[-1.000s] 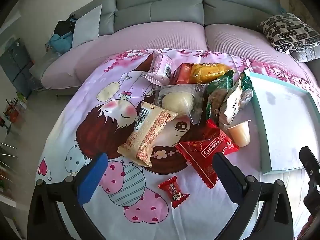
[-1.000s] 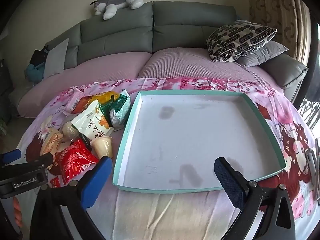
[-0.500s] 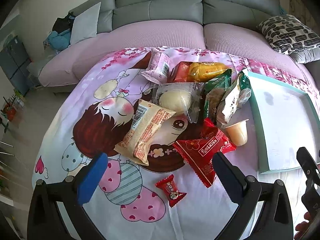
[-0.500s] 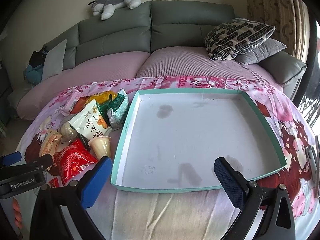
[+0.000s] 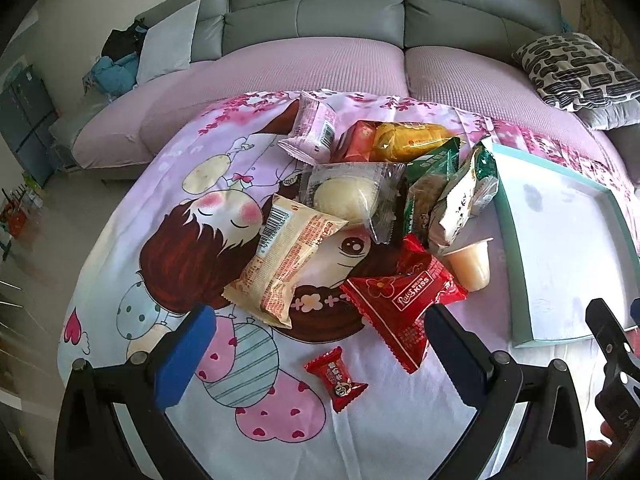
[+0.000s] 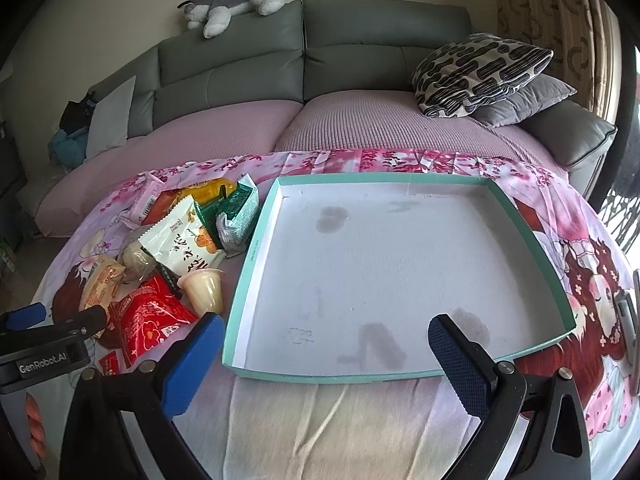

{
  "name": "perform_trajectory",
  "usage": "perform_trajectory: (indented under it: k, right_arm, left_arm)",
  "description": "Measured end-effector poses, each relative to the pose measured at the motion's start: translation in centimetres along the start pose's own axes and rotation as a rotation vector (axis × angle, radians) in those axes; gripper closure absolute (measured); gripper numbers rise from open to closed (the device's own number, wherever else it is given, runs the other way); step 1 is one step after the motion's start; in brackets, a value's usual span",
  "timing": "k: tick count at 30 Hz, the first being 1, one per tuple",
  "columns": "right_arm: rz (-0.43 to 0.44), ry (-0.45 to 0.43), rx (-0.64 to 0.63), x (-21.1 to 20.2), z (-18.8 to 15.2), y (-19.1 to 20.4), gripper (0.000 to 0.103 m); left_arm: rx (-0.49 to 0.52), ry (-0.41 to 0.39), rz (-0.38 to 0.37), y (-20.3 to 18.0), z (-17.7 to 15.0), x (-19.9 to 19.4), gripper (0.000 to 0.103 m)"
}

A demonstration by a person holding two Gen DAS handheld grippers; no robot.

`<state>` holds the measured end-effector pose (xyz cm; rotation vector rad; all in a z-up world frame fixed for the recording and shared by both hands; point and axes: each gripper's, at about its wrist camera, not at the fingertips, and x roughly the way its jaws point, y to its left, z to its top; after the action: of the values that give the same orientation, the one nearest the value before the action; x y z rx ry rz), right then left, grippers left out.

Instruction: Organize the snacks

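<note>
A heap of snack packets lies on the cartoon-print cloth: a beige bun packet [image 5: 286,264], a red Kiss packet [image 5: 404,300], a small red candy [image 5: 336,376], a clear-wrapped round cake [image 5: 348,200], a jelly cup [image 5: 470,264] and green, white, orange and pink packets behind. My left gripper [image 5: 316,354] is open just short of the candy, holding nothing. A teal-rimmed white tray [image 6: 256,256] sits empty to the right of the heap. My right gripper [image 6: 324,358] is open over the tray's near edge, holding nothing.
A grey sofa [image 6: 360,52] with pink seat covers backs the table. A patterned pillow [image 6: 476,72] lies at its right, a plush dog [image 6: 236,0] on top. The left gripper's body [image 6: 44,348] shows at the right wrist view's left edge.
Both views have shifted slightly closer to the table; the snack heap sits a little lower and nearer in the left wrist view. Nothing has been picked up, and both grippers stay open.
</note>
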<state>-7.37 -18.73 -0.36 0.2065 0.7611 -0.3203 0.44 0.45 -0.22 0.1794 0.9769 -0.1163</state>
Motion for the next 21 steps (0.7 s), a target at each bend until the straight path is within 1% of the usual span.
perform_trajectory:
  k: [7,21]
  right_arm:
    - [-0.018,0.018,-0.011,0.28,-0.09,0.12,0.000]
    - [-0.022,0.025,-0.006,0.31,-0.15,-0.02,0.000]
  left_arm:
    - [0.000,0.006,-0.013,-0.16,0.00,0.03,0.000]
    - [-0.008,0.003,-0.025,0.06,0.02,-0.01,0.000]
